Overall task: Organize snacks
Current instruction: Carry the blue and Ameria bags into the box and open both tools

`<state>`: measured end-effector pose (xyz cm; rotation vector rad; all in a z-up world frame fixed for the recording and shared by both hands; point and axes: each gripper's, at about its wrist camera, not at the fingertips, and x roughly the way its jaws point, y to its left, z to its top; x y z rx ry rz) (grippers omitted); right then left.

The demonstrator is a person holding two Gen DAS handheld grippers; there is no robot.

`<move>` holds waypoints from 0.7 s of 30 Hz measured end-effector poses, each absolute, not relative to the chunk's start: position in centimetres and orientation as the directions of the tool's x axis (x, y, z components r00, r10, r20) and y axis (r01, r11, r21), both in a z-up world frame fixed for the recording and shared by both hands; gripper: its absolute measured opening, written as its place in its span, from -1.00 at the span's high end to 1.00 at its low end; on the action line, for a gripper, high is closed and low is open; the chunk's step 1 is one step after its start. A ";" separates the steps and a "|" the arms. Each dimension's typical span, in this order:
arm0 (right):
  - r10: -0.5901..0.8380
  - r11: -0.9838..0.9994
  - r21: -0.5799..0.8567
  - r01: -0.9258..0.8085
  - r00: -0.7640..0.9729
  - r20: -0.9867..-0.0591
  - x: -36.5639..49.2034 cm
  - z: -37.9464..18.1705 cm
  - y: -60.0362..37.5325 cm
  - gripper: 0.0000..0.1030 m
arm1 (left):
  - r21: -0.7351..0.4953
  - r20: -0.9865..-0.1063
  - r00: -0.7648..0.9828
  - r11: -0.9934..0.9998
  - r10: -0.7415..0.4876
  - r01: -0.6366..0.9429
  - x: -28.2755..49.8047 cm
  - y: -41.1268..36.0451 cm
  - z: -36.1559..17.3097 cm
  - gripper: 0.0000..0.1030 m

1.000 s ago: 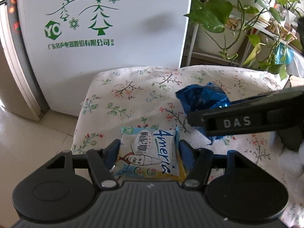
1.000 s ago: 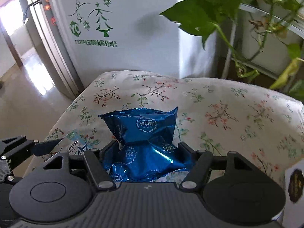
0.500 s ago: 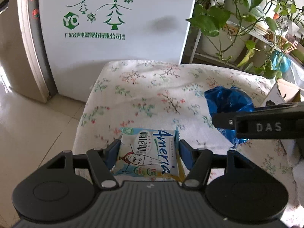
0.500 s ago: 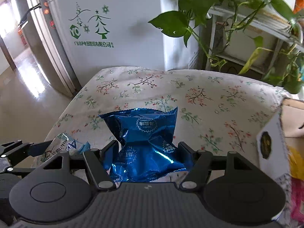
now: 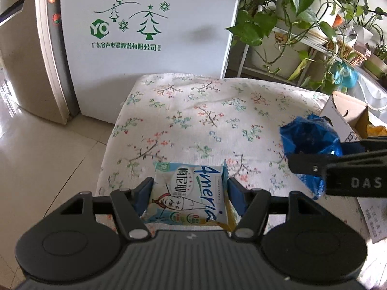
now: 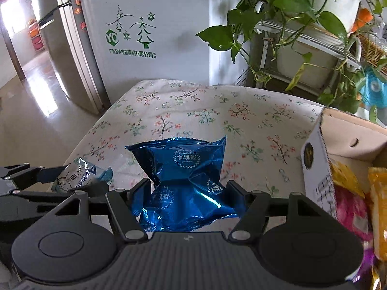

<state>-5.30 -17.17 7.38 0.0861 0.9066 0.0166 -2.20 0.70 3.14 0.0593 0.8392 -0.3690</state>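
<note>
Your left tool [image 5: 189, 192] is clamped on a white snack packet [image 5: 188, 197] printed with blue lettering and a cartoon figure; the blue pads press on its two side edges, and it sits flat between them, above the near edge of the bench [image 5: 205, 120], which is covered by a floral cloth. Your right tool [image 6: 189, 194] is clamped on a crinkled blue foil packet [image 6: 183, 181]; the pads squeeze its lower half, so the top fans out wider above them.

From the left wrist view, the right tool and its blue packet appear off to the right, over the right part of the bench and just beside an open cardboard box [image 5: 343, 113]. From the right wrist view, that box [image 6: 321, 169] stands at the right edge of the bench, with yellow and pink packets [image 6: 350, 193] inside it. The left tool with its white packet shows low on the left there.

Behind the bench stand a white appliance [image 5: 145, 24] with green tree artwork and a rack of leafy potted plants [image 5: 302, 12].
</note>
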 end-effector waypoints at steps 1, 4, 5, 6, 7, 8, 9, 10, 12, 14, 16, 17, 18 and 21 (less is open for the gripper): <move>0.052 0.996 0.083 0.022 0.618 -0.785 -5.8 7.5 -17.2 -0.45 | -0.093 -0.736 0.609 0.935 -0.295 0.341 -2.5 0.8 3.2 -0.26; 0.053 0.996 0.083 0.019 0.621 -0.782 -7.2 7.7 -17.1 -0.45 | -0.094 -0.736 0.608 0.936 -0.296 0.340 -3.5 1.1 3.2 -0.26; 0.053 0.996 0.083 0.020 0.621 -0.782 -7.6 7.8 -17.0 -0.45 | -0.095 -0.737 0.607 0.935 -0.297 0.342 -3.8 1.2 3.2 -0.26; 0.053 0.996 0.084 0.021 0.621 -0.782 -8.0 7.8 -17.0 -0.45 | -0.094 -0.737 0.606 0.934 -0.298 0.344 -4.2 1.2 3.2 -0.26; 0.053 0.996 0.085 0.022 0.621 -0.782 -8.3 7.9 -17.0 -0.45 | -0.094 -0.737 0.607 0.934 -0.298 0.345 -4.5 1.3 3.2 -0.26; 0.053 0.996 0.085 0.022 0.622 -0.782 -8.7 7.9 -16.9 -0.45 | -0.093 -0.737 0.606 0.934 -0.298 0.346 -4.8 1.3 3.2 -0.26; 0.052 0.996 0.084 0.022 0.622 -0.781 -9.0 7.9 -16.8 -0.45 | -0.093 -0.738 0.606 0.933 -0.299 0.347 -5.0 1.3 3.2 -0.26; 0.052 0.996 0.083 0.021 0.623 -0.780 -9.3 8.0 -16.8 -0.45 | -0.092 -0.738 0.605 0.933 -0.299 0.349 -5.3 1.3 3.2 -0.26; 0.054 0.996 0.087 0.022 0.627 -0.777 -9.9 8.1 -16.8 -0.45 | -0.090 -0.737 0.606 0.932 -0.299 0.351 -5.8 1.2 3.3 -0.26; 0.058 0.996 0.090 0.020 0.631 -0.774 -10.4 8.3 -16.8 -0.45 | -0.090 -0.733 0.610 0.933 -0.300 0.350 -6.2 1.3 3.4 -0.26; 0.055 0.996 0.089 0.022 0.639 -0.767 -11.0 8.6 -16.9 -0.45 | -0.090 -0.726 0.619 0.934 -0.299 0.346 -6.6 1.3 3.7 -0.26; 0.055 0.995 0.093 0.025 0.644 -0.763 -11.3 8.8 -17.1 -0.45 | -0.087 -0.721 0.625 0.934 -0.299 0.346 -6.8 1.3 3.9 -0.26; 0.056 0.995 0.098 0.029 0.649 -0.758 -11.5 9.0 -17.3 -0.45 | -0.085 -0.715 0.631 0.934 -0.299 0.346 -7.0 1.3 4.1 -0.26; 0.050 0.993 0.108 0.046 0.670 -0.741 -12.2 9.8 -18.2 -0.45 | -0.094 -0.698 0.646 0.933 -0.310 0.346 -7.6 1.2 5.1 -0.26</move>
